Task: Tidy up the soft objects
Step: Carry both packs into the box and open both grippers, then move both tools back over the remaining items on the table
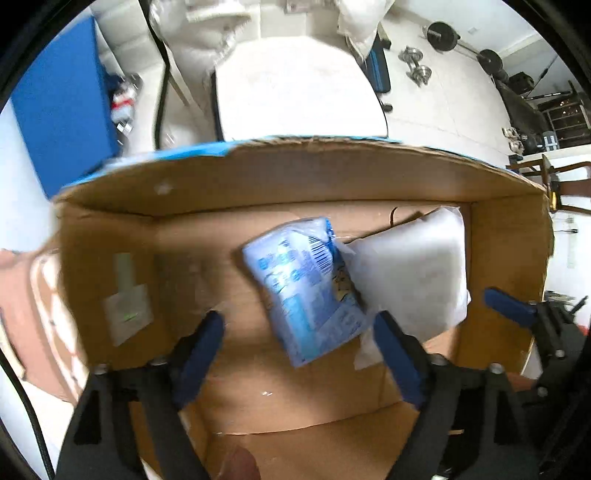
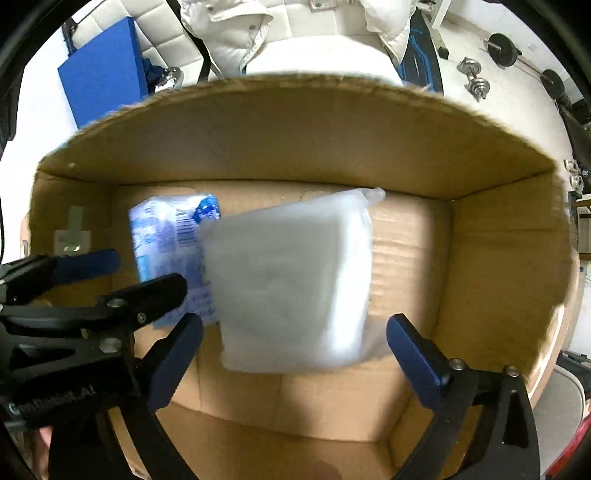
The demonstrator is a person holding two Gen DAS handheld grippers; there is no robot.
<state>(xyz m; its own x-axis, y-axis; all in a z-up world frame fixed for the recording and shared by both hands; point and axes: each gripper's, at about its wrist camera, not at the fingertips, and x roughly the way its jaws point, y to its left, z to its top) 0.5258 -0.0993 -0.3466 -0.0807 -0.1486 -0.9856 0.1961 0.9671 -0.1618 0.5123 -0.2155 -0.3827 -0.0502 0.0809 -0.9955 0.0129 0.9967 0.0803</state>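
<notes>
cardboard box [image 2: 295, 140] holds blue pack [image 1: 306, 284] and white pack [image 2: 291, 280]; both grippers released, white floor [image 1: 443, 92] beyond.

Both grippers, L [image 1: 299, 328] & R [image 2: 295, 332], point down, jaws apparently wide apart.

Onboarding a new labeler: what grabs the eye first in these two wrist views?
The big open cardboard box fills both views. Inside it, a blue printed packet lies below the left gripper, and a plain white soft pack lies beside it, below the right gripper. Both sets of jaws stand wide open, touching neither pack. Beyond the box's far rim sits a white jacket.
</notes>
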